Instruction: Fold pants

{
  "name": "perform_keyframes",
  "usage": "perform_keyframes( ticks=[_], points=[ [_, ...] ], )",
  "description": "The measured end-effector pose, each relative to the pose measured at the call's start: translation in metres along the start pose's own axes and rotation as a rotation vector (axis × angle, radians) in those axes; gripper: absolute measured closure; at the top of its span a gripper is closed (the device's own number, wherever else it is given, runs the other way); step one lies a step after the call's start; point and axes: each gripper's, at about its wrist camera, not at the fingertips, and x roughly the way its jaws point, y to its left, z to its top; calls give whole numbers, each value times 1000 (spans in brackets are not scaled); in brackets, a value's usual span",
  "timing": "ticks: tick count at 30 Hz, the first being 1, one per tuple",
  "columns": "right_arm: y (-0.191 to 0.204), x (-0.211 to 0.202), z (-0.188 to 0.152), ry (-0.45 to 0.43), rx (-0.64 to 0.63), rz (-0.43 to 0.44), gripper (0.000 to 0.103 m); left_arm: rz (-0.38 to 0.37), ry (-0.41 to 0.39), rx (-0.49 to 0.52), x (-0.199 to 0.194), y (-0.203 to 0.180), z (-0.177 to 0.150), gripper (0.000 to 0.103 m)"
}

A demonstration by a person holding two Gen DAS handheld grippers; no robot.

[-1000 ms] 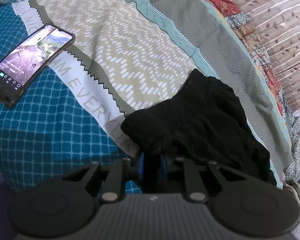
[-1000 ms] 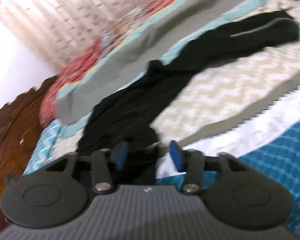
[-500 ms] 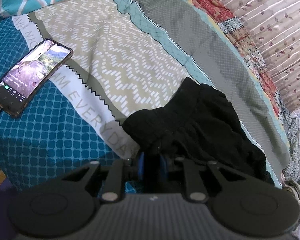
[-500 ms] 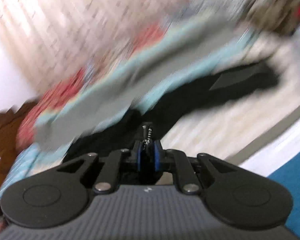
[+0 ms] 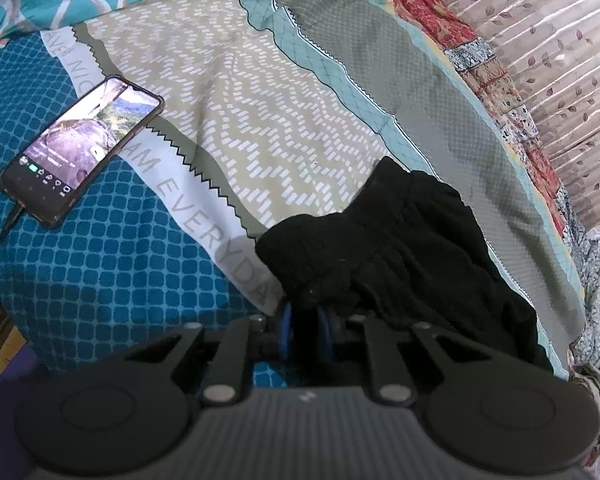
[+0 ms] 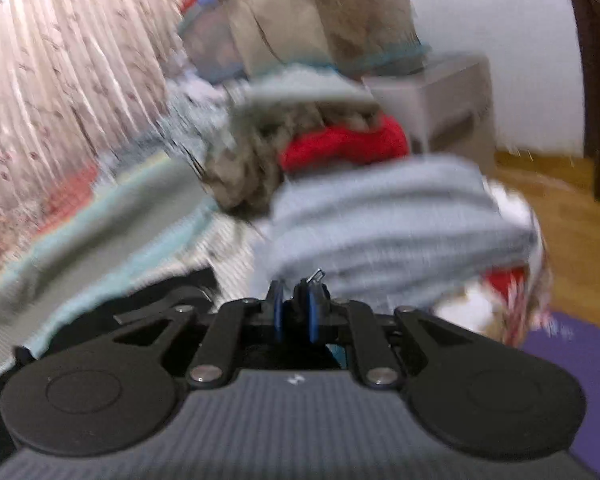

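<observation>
The black pants (image 5: 384,256) lie bunched on the patterned bedspread (image 5: 236,120) in the left wrist view. My left gripper (image 5: 305,330) is shut on the near edge of the pants, its blue pads pinching black cloth. In the blurred right wrist view, my right gripper (image 6: 294,316) is shut on a bit of black cloth with a small metal zipper pull (image 6: 316,276) sticking up. More black fabric (image 6: 168,300) trails off to the lower left of that gripper.
A phone (image 5: 80,152) with a lit screen and a cable lies on the bed at the left. A curtain (image 5: 560,60) hangs at the right. The right wrist view shows a pile of clothes (image 6: 380,204), a grey box (image 6: 440,100) and wooden floor (image 6: 560,208).
My right gripper closed on the pants cloth and swung sharply round, from looking along the pants to looking at the clothes pile. The left gripper kept its grip and drew back slightly.
</observation>
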Motion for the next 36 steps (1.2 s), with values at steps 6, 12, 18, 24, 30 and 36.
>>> perform_keyframes(
  ticks=[6,12,18,24,30,36],
  points=[
    [-16,-15,4,-104,155,-52,61,130,-38,12,-14,12,3,92],
    [-1,-29,30,-134,113,105,62,116,-151,20,-44,28,18,92],
    [42,25,15,113,200,336,61,103,-210,237,-10,-43,57,63],
    [60,92,-14,322,336,316,60,34,-175,343,86,-112,94,39],
    [48,115,-26,377,504,281,58,-18,-138,312,165,-132,112,21],
    [49,136,-21,376,566,287,82,-52,-56,277,216,-142,106,30]
  ],
)
